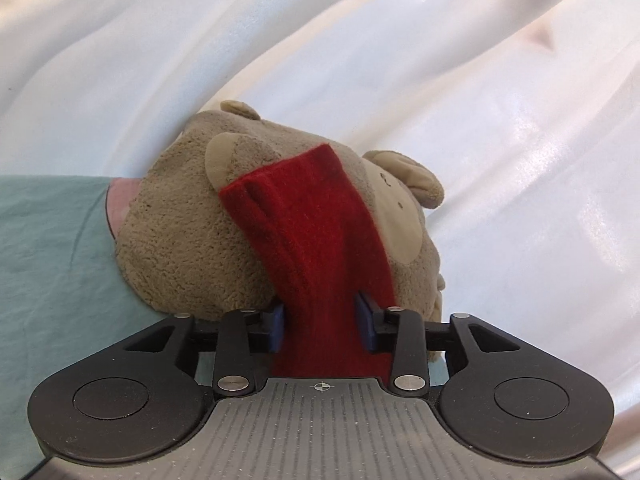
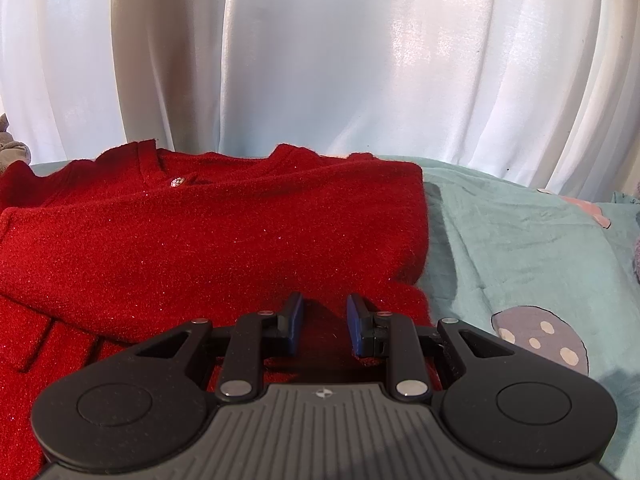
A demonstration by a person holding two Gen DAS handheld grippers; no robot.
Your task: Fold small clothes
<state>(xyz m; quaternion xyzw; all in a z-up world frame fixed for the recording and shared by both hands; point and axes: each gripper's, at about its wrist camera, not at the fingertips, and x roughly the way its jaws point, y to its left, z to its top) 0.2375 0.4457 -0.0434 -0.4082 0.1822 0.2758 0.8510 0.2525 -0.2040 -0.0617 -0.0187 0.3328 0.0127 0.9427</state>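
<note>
A small red knit cardigan (image 2: pixel 224 236) with a silver button lies on the teal sheet, partly folded over itself. In the left wrist view its red sleeve (image 1: pixel 316 240) runs up from between the blue pads, draped over a tan teddy bear. My left gripper (image 1: pixel 323 322) is shut on this sleeve, its pads pressing the fabric from both sides. My right gripper (image 2: pixel 323 324) is open, its blue pads apart just above the cardigan's near right corner, with nothing held between them.
A tan plush teddy bear (image 1: pixel 180 248) lies on the teal sheet (image 2: pixel 520 248) behind the sleeve. White curtains (image 2: pixel 320 60) hang close behind the bed. The sheet has mushroom prints (image 2: pixel 540 336) at the right. A grey plush bit (image 2: pixel 12 152) shows at far left.
</note>
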